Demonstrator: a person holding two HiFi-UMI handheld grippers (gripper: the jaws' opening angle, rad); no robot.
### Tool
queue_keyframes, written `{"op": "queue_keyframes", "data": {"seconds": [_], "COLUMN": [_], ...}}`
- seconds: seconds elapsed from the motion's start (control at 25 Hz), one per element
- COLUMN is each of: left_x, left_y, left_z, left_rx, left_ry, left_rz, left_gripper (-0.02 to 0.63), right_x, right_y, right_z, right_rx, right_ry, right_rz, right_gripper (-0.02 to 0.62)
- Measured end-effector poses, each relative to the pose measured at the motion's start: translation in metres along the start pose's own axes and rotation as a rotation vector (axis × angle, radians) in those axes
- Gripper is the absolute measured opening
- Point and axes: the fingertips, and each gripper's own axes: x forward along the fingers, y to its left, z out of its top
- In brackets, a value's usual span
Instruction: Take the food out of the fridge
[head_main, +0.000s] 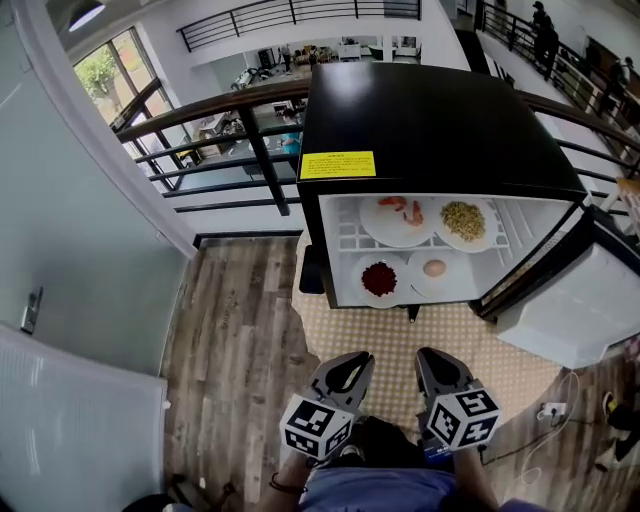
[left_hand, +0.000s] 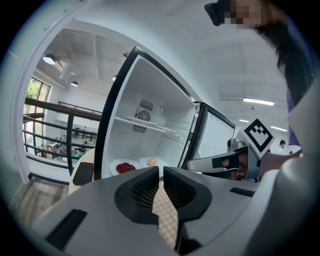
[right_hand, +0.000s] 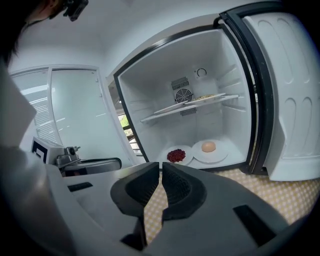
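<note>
Fridge (head_main: 430, 130): door (head_main: 565, 300) open, so access done. Food all inside: pink-food plate (head_main: 398, 218) + grain plate (head_main: 464, 222) on upper shelf; red-food plate (head_main: 380, 279) + egg plate (head_main: 434, 270) on bottom. L gripper (head_main: 354, 362), R gripper (head_main: 432, 360): jaws fully closed, empty, short of fridge. Nothing out yet; all 4 left.

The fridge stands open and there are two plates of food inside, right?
Not two: four. The fridge stands open, with the pink-food plate and the yellowish-food plate on the upper shelf, and the red-food plate and the egg-like plate on the bottom. The head view shows all four.
</note>
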Motion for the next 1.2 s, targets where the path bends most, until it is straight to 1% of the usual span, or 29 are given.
{"op": "queue_keyframes", "data": {"seconds": [0.08,0.16,0.24,0.4,0.48,0.6,0.64,0.72,0.84,0.96,1.04,1.12,1.2], "left_x": [0.010,0.020,0.032,0.057,0.070,0.088,0.093,0.103,0.119,0.132,0.138,0.141,0.142], "left_y": [0.010,0.020,0.029,0.048,0.059,0.077,0.082,0.091,0.100,0.107,0.113,0.119,0.124], "left_z": [-0.006,-0.014,-0.022,-0.034,-0.040,-0.049,-0.052,-0.058,-0.066,-0.073,-0.077,-0.081,-0.082], "left_rx": [-0.034,-0.049,-0.065,-0.123,-0.146,-0.207,-0.232,-0.290,-0.396,-0.476,-0.527,-0.578,-0.605], "left_ry": [0.011,0.031,0.043,0.072,0.087,0.107,0.115,0.129,0.144,0.157,0.163,0.168,0.172], "left_rz": [0.003,0.011,0.011,0.010,0.023,0.050,0.060,0.077,0.089,0.112,0.140,0.167,0.181], "left_gripper": [0.022,0.023,0.047,0.089,0.101,0.117,0.120,0.131,0.161,0.195,0.206,0.207,0.207], "right_x": [0.012,0.024,0.037,0.066,0.082,0.106,0.114,0.127,0.147,0.165,0.174,0.179,0.180], "right_y": [-0.006,-0.013,-0.020,-0.038,-0.048,-0.062,-0.066,-0.074,-0.084,-0.091,-0.093,-0.094,-0.096], "right_z": [0.000,0.000,-0.001,-0.008,-0.011,-0.018,-0.021,-0.024,-0.025,-0.032,-0.039,-0.044,-0.045], "right_rx": [0.013,0.026,0.038,0.081,0.123,0.212,0.246,0.314,0.416,0.500,0.535,0.564,0.598], "right_ry": [0.014,0.026,0.038,0.068,0.078,0.092,0.099,0.103,0.095,0.114,0.137,0.148,0.142], "right_rz": [0.018,0.033,0.046,0.063,0.072,0.086,0.089,0.081,0.064,0.042,0.013,-0.021,-0.049], "right_gripper": [0.029,0.029,0.029,0.029,0.029,0.032,0.050,0.128,0.141,0.171,0.193,0.196,0.196]}}
